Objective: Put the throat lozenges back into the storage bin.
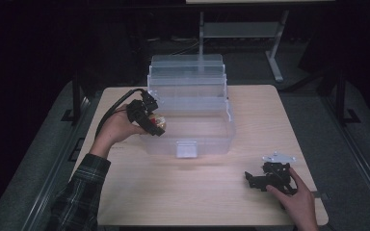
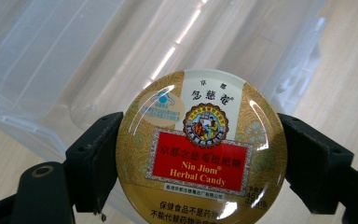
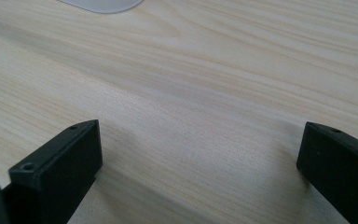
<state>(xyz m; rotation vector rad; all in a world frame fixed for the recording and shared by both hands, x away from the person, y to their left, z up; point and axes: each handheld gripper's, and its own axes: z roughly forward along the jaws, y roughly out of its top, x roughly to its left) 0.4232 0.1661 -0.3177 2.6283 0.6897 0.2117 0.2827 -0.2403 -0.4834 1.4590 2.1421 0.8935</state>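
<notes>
Two hand-held grippers are in the high view. At centre left, the left hand-held gripper point(image 1: 155, 122) is held above the counter point(image 1: 212, 192), clamped on one round tin point(image 1: 158, 123). The tin sits at the left rim of the one clear box point(image 1: 192, 130), which stands open in the middle of the frame. In the left gripper view the tin point(image 2: 200, 149), printed "Nin Jiom Herbal Candy", fills the centre, a black jaw pressed against each side, with the box point(image 2: 74, 60) behind it. At lower right, the right hand-held gripper point(image 1: 255, 180) rests on the counter under one hand point(image 1: 296, 199). In its own view its jaws stand wide apart over bare wood, holding nothing.
</notes>
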